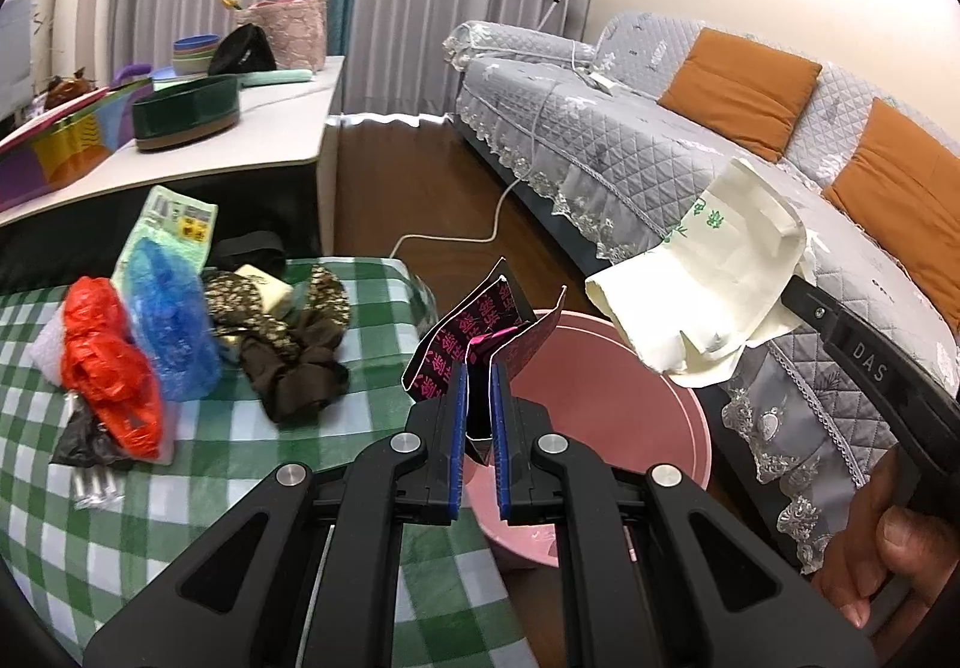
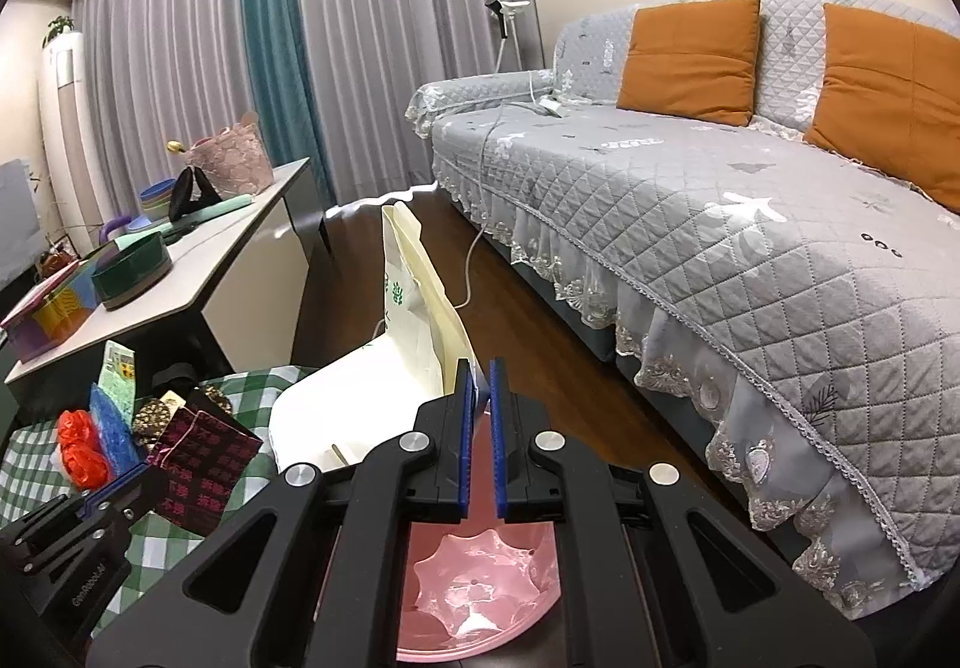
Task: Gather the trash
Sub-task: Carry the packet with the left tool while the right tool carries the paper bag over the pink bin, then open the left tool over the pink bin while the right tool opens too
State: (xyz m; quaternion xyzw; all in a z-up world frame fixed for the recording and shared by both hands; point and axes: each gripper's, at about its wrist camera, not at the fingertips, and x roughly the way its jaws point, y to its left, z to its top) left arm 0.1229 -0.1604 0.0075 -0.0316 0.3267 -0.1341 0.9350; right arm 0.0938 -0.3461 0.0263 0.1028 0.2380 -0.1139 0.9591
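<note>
My left gripper is shut on a black wrapper with pink print, held above the near rim of a pink bin. That same wrapper shows at lower left in the right wrist view, with the left gripper under it. My right gripper is shut on a cream paper bag with green print, which hangs over the pink bin. From the left wrist view, the bag sits above the bin's far right side, pinched by the right gripper.
A green checked table carries a red plastic bag, a blue plastic bag, dark patterned cloth and a green packet. A grey sofa with orange cushions stands right. A white side table lies behind. A white cable crosses the floor.
</note>
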